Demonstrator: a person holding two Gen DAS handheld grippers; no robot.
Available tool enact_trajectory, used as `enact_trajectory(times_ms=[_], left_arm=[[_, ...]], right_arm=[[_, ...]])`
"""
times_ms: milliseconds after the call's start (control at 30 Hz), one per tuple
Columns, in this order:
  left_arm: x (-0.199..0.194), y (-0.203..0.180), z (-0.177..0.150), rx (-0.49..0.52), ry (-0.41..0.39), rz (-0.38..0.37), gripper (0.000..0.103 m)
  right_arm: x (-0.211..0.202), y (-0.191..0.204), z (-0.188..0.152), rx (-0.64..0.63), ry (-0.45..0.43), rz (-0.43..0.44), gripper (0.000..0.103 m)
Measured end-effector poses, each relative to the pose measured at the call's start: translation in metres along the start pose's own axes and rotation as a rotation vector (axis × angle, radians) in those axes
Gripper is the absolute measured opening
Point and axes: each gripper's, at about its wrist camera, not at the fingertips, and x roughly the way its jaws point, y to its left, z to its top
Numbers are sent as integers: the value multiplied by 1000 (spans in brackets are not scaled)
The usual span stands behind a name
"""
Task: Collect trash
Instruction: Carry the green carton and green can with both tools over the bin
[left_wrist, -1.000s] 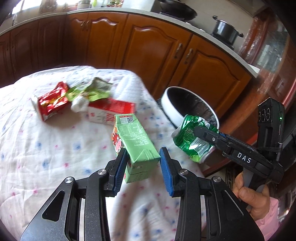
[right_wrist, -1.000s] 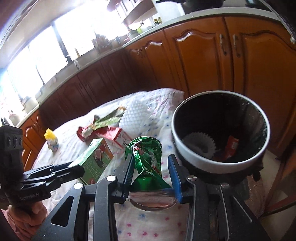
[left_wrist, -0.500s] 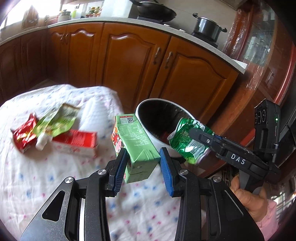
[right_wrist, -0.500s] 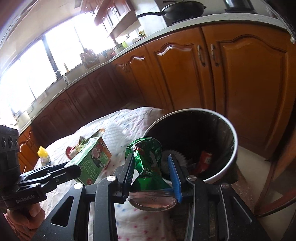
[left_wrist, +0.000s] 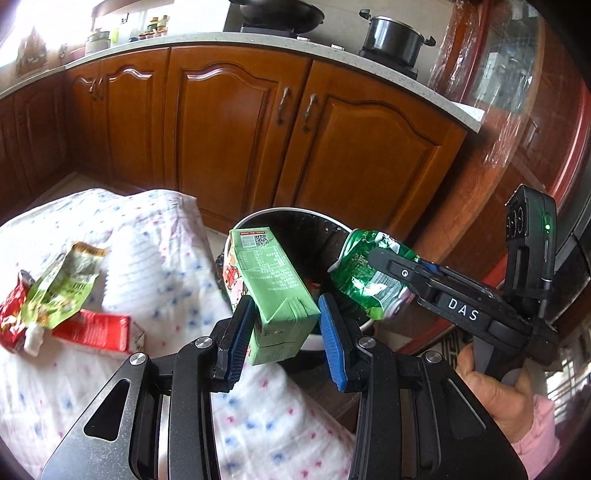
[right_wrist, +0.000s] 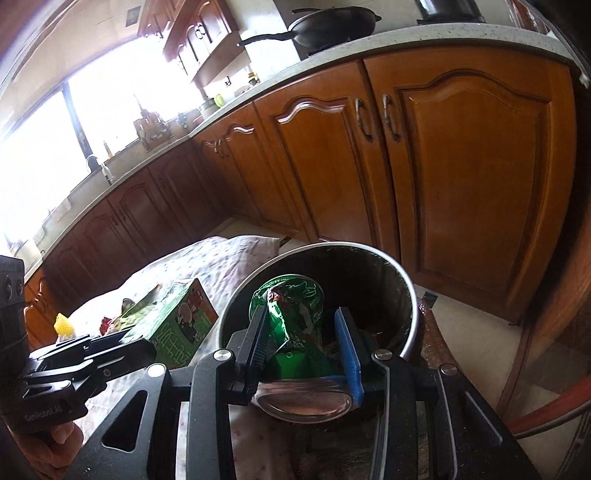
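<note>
My left gripper (left_wrist: 286, 310) is shut on a green drink carton (left_wrist: 269, 280), which is tilted and held over the near rim of a round white-rimmed trash bin (left_wrist: 295, 212). My right gripper (right_wrist: 301, 319) is shut on a crushed green can (right_wrist: 291, 306), held over the mouth of the bin (right_wrist: 406, 280). In the left wrist view the right gripper (left_wrist: 373, 266) with the can (left_wrist: 362, 280) hangs at the bin's right side. In the right wrist view the carton (right_wrist: 173, 321) and the left gripper (right_wrist: 122, 350) are at the left.
On the flowered tablecloth (left_wrist: 155, 258) lie a red wrapper (left_wrist: 11, 317), a green pouch (left_wrist: 62, 284) and a red box (left_wrist: 96, 328). A small yellow item (right_wrist: 62, 325) stands farther back. Wooden cabinets (left_wrist: 236, 129) stand behind the bin. A hand (left_wrist: 495, 391) holds the right gripper.
Both grippers have swung right from over the table toward the bin, carrying the carton and the can. The bin now lies directly beyond both.
</note>
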Motion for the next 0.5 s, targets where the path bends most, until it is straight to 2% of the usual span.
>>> enact_trajectory(times_ms=[167,500], left_arm=[[13,-2,6,-12,21,-11,35],[42,-15,19,17,46,12,35]], right_arm=[[8,-8,4,13,6,-8,37],[29,-15,11,17,38,-28,36]])
